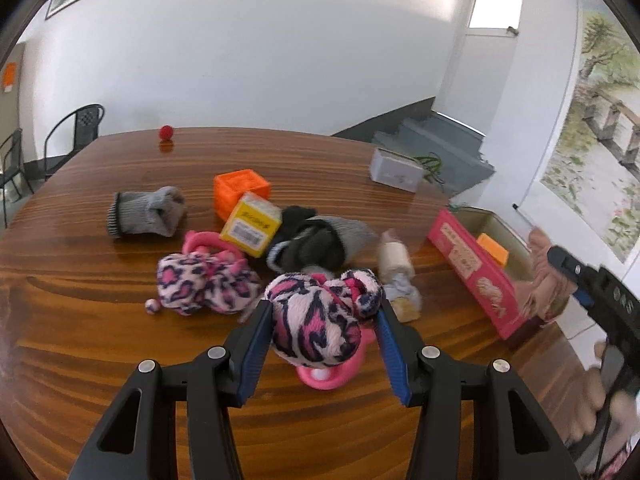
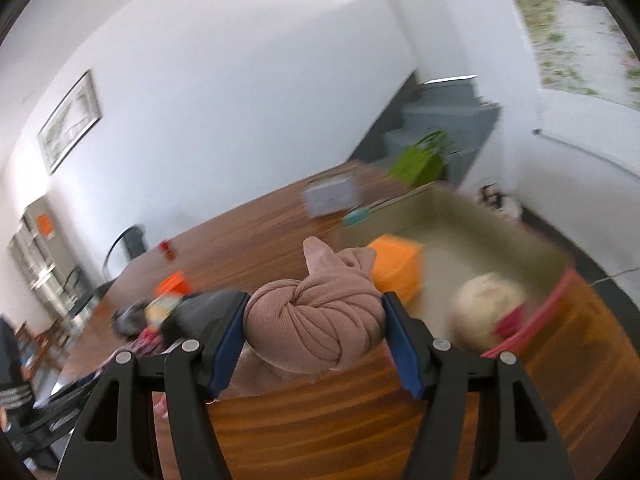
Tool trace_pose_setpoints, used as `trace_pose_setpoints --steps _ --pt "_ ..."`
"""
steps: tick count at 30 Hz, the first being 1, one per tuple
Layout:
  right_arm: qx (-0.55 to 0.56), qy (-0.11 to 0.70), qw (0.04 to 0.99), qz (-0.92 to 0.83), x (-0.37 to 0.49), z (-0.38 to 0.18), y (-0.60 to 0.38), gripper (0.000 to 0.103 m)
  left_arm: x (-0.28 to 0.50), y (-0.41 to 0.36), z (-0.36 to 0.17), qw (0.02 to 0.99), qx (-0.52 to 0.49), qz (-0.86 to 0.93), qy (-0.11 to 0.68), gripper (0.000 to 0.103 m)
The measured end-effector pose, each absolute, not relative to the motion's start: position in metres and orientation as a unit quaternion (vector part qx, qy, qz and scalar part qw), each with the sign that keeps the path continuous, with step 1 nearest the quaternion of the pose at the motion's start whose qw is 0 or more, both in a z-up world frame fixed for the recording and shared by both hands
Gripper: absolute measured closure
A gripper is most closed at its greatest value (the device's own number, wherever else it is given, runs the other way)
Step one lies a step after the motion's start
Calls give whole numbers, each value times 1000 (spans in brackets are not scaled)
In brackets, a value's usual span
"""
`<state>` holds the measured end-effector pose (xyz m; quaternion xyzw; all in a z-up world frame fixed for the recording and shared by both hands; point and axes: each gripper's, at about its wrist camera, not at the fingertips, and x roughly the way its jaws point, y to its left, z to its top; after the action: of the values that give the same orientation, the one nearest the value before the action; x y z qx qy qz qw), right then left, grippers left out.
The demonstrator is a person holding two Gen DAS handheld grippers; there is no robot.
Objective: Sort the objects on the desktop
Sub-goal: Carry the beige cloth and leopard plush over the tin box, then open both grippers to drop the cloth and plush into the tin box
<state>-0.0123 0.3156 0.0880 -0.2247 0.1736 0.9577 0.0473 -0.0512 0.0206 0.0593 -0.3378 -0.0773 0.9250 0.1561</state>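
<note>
**Wood desk, both grippers loaded: soft goods in transit**

Brown wooden table (image 1: 100, 360), white walls behind, stairs at the far right. Working outward from your hands.

Left gripper (image 1: 322, 324): clamped on the leopard-print plush slipper (image 1: 316, 320), blue pads pressing its fleece from both sides, pink sole hanging below the jaws. You hold it above the table, tool pitched downward. Expect it light, squashy and non-fragile; the fleece compresses, so the grip can feel firm while the sole sags. Hold across the bulk of the upper, as now, not by the bow.

Right gripper (image 2: 314, 328): clamped on the knotted tan cloth bundle (image 2: 316, 320), pads at the two flanks of the knot, loose tail poking up past the jaws. Soft, light, grippy ribbed knit; the knot is the only firm part, so keep the hold there. A tail pinch would likely let it unroll. Picture is motion-blurred; tool points down at a shallow angle toward the bin.

Just beyond the left jaws: second leopard slipper (image 1: 204, 280), yellow box (image 1: 251, 226), dark-and-grey sock pile (image 1: 316, 240), cream bundle (image 1: 396, 268). Further: grey sock (image 1: 146, 216), orange crate (image 1: 240, 192), red ball (image 1: 166, 133) at the far edge.

Pink cardboard bin (image 1: 472, 276), right side, already holds an orange block (image 2: 396, 268) and a cream bundle (image 2: 486, 304). Judgement: tan bundle is close to a drop over it.
</note>
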Motion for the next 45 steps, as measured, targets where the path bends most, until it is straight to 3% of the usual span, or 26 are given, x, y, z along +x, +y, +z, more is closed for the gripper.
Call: trace_pose_setpoints --steps 10,22,36,45 --pt "-220 167 136 951 -35 93 391 34 -49 67 72 197 -334 920 -52 50" --pt "-256 115 137 950 -64 79 403 30 -51 120 83 235 -334 912 -23 50" --pt "-206 203 168 942 -37 85 439 25 -51 195 94 295 -328 897 9 50" --pt "-178 213 197 940 -23 91 444 24 -64 247 93 326 -331 885 17 50"
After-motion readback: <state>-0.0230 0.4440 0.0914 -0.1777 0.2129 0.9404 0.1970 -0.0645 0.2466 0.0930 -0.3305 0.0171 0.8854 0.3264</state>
